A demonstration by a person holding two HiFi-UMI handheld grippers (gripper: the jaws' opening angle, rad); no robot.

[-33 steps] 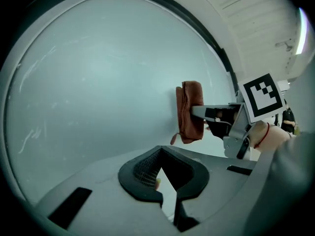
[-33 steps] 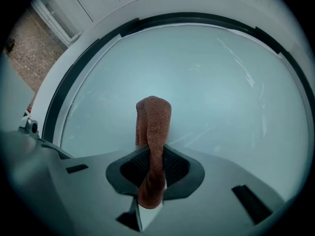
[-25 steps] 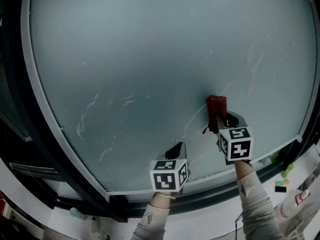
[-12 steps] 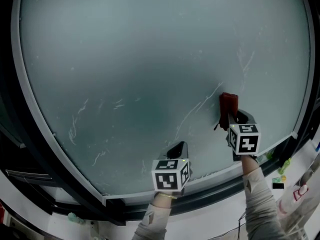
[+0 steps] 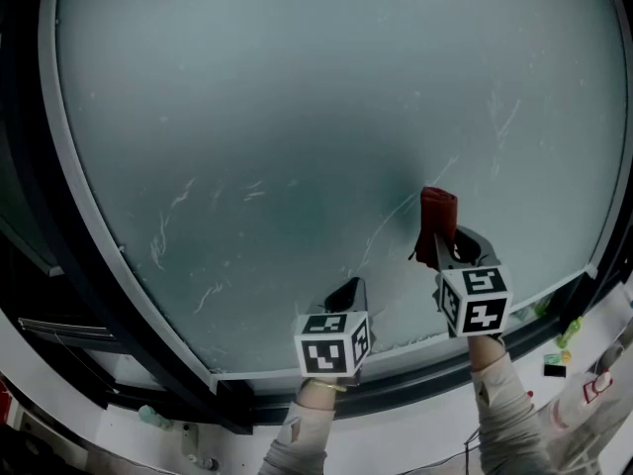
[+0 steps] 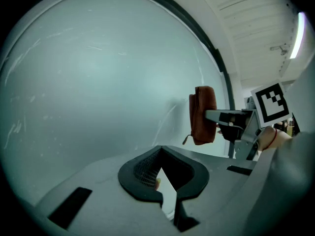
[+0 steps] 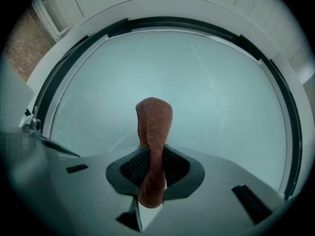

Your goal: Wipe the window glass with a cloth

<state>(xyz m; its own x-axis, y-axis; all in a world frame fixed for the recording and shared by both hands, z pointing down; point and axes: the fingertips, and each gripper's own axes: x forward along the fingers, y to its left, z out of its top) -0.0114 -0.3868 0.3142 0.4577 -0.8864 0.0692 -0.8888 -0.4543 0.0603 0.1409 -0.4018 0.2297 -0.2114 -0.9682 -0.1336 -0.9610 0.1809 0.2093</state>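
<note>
Streaked window glass (image 5: 297, 117) with red cloth (image 5: 436, 211), dark frame (image 5: 415, 380), white ledge (image 5: 396, 433) below.

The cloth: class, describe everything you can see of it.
The cloth is reddish-brown, knitted-looking fabric, folded into a narrow upright bundle with a rounded top. The right hand-held gripper clamps its lower part. A short end hangs out below the jaws, and a thin thread dangles at one side. It stands at the lower right of the window glass and seems to lie against the pane, though contact is not certain.
</note>
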